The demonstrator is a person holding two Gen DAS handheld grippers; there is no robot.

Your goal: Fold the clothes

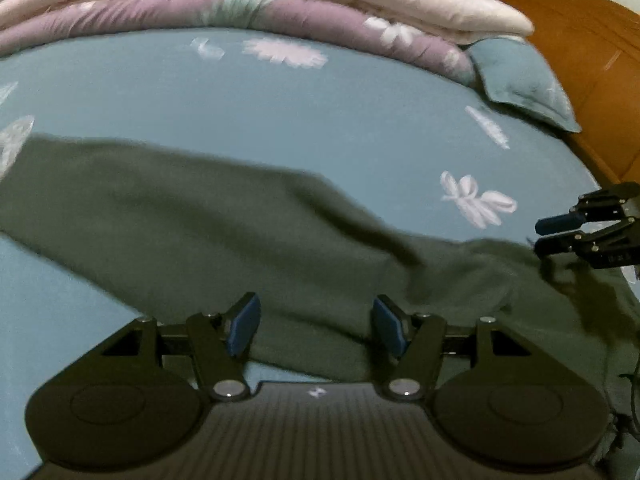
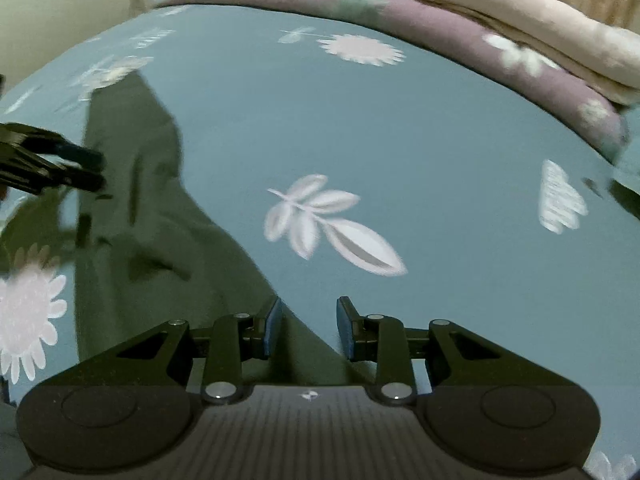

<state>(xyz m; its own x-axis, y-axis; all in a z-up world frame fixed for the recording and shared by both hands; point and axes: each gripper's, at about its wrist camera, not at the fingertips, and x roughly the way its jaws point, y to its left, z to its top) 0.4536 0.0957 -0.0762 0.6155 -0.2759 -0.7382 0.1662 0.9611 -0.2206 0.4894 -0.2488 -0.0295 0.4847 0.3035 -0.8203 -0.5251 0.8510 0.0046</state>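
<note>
A dark green garment lies spread flat on a teal bed sheet printed with pale flowers. My left gripper hovers over the garment's near edge, open, with nothing between its blue pads. In the right wrist view the same garment runs along the left side, and my right gripper stands open above its right edge, pads apart and gripping nothing. Each gripper shows in the other's view: the right gripper at the far right, the left gripper at the far left.
A folded quilt in purple and cream is stacked along the far side of the bed. A teal pillow lies at the back right beside a brown wooden headboard. A pale wall rises beyond the bed's left end.
</note>
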